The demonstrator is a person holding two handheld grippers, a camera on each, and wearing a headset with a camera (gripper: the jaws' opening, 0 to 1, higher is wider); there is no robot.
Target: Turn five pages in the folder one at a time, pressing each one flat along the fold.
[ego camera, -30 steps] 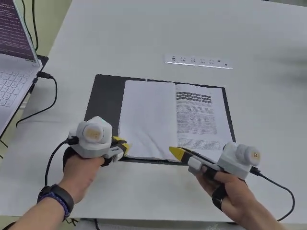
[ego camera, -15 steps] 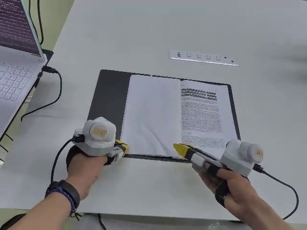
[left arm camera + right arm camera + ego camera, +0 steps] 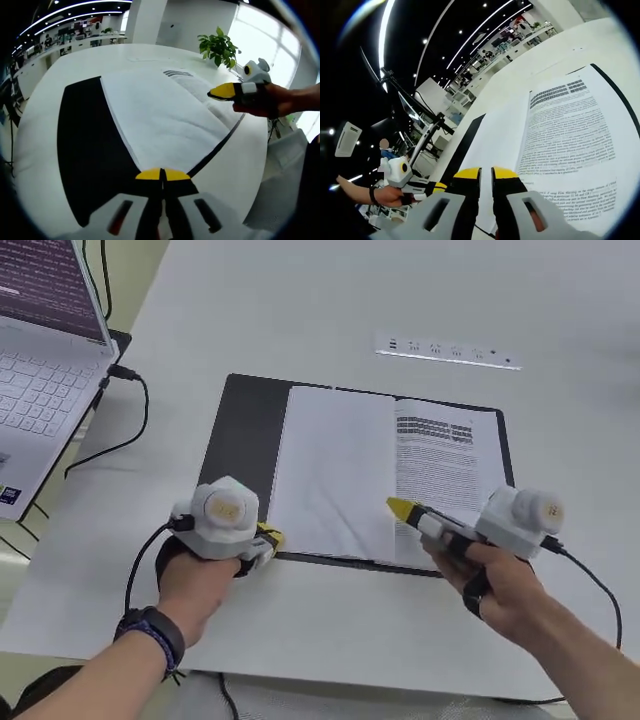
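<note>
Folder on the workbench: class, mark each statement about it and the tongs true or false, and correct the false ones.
1. The folder lies open on the table. True.
2. In the head view the printed page is left of the fold. False: it is on the right, and the blank page is on the left.
3. An open laptop stands to the left of the folder. True.
4. The left tongs are wide open. False: their jaws are together, at the folder's near edge.
5. The right tongs hover over the laptop. False: their tip is over the lower part of the printed page, near the fold.
</note>
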